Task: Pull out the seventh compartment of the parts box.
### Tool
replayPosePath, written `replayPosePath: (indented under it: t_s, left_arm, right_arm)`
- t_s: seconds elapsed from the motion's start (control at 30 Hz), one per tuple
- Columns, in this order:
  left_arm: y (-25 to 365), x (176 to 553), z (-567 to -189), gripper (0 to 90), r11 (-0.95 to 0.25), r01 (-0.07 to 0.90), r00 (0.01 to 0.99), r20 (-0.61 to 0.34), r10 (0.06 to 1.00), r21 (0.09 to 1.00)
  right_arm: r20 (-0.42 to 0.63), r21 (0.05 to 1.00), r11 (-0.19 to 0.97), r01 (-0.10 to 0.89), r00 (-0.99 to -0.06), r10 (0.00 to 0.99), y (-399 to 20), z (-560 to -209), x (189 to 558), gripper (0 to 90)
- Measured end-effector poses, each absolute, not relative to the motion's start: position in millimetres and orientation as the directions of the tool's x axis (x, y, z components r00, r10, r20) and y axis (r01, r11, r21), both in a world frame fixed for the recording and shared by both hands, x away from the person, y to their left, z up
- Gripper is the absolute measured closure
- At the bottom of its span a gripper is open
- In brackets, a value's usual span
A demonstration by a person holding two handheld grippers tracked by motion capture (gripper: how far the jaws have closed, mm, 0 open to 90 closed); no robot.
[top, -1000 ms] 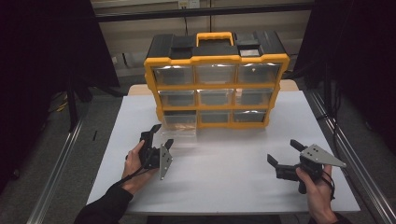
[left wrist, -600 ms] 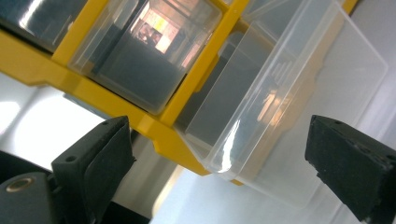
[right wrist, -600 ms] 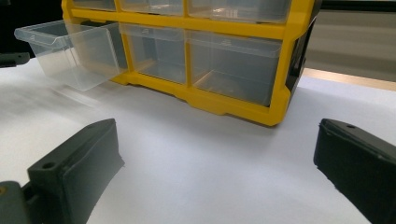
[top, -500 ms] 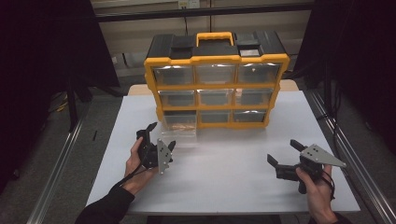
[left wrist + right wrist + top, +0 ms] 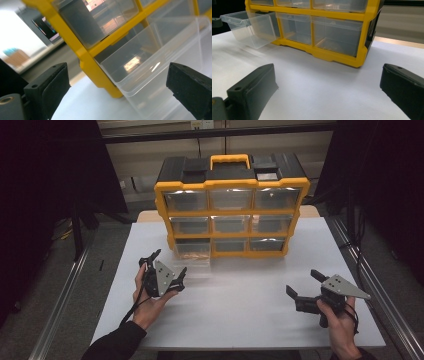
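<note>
A yellow and black organizer (image 5: 232, 184) with clear drawers stands at the back of the white table (image 5: 240, 320). Its bottom left clear drawer (image 5: 192, 251) is pulled out and looks empty. My left gripper (image 5: 170, 261) sits just left of and in front of that drawer. Its jaws have just been opening and now stand wide, with nothing pressed between the pads. In the left gripper view the drawer (image 5: 155, 50) lies just beyond the left gripper (image 5: 117, 72). My right gripper (image 5: 301, 281) hovers open and empty at the front right, facing the organizer (image 5: 324, 13) and the drawer (image 5: 249, 27).
The other drawers of the organizer are pushed in. Bare white tabletop lies between the two hands. Metal rails (image 5: 370, 285) run along both sides of the table, and dark curtains hang beyond them.
The left gripper's jaws stand wider than a second ago and that hand has shifted slightly by the drawer. The right hand has kept still.
</note>
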State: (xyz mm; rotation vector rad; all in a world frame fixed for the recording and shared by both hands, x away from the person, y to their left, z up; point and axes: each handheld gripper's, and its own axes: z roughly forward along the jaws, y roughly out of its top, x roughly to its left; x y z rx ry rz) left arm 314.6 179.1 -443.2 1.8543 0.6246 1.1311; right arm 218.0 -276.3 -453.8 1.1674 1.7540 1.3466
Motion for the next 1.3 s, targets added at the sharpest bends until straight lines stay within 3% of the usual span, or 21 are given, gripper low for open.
replayPosePath:
  t_s: [0.3, 0.47, 0.6, 0.73, 0.83, 1.3]
  left_arm:
    - [192, 323, -441, 3.7, -0.296, 0.16, 0.48, 0.188, 0.857, 0.942]
    - [189, 319, -441, 3.1, -0.238, 0.182, 0.492, 0.121, 0.862, 0.954]
    - [194, 319, -444, 6.0, -0.068, 0.265, 0.499, -0.077, 0.863, 0.962]
    - [199, 318, -446, 4.8, -0.104, 0.234, 0.462, -0.016, 0.886, 0.967]
    - [204, 315, -447, 4.4, -0.074, 0.25, 0.487, -0.059, 0.871, 0.965]
    - [223, 293, -446, 4.6, -0.103, 0.228, 0.522, -0.032, 0.853, 0.968]
  right_arm:
    - [0.037, 0.959, 0.083, 0.27, -0.409, 0.912, -276, -454, 218, 0.0]
    - [0.035, 0.96, 0.084, 0.268, -0.411, 0.911, -276, -454, 218, 0.0]
    - [0.033, 0.96, 0.086, 0.267, -0.412, 0.91, -276, -454, 218, 0.0]
    - [0.036, 0.96, 0.083, 0.268, -0.412, 0.91, -276, -454, 218, 0.0]
    - [0.037, 0.96, 0.082, 0.269, -0.411, 0.911, -276, -454, 218, 0.0]
    - [0.04, 0.959, 0.08, 0.272, -0.41, 0.911, -276, -454, 218, 0.0]
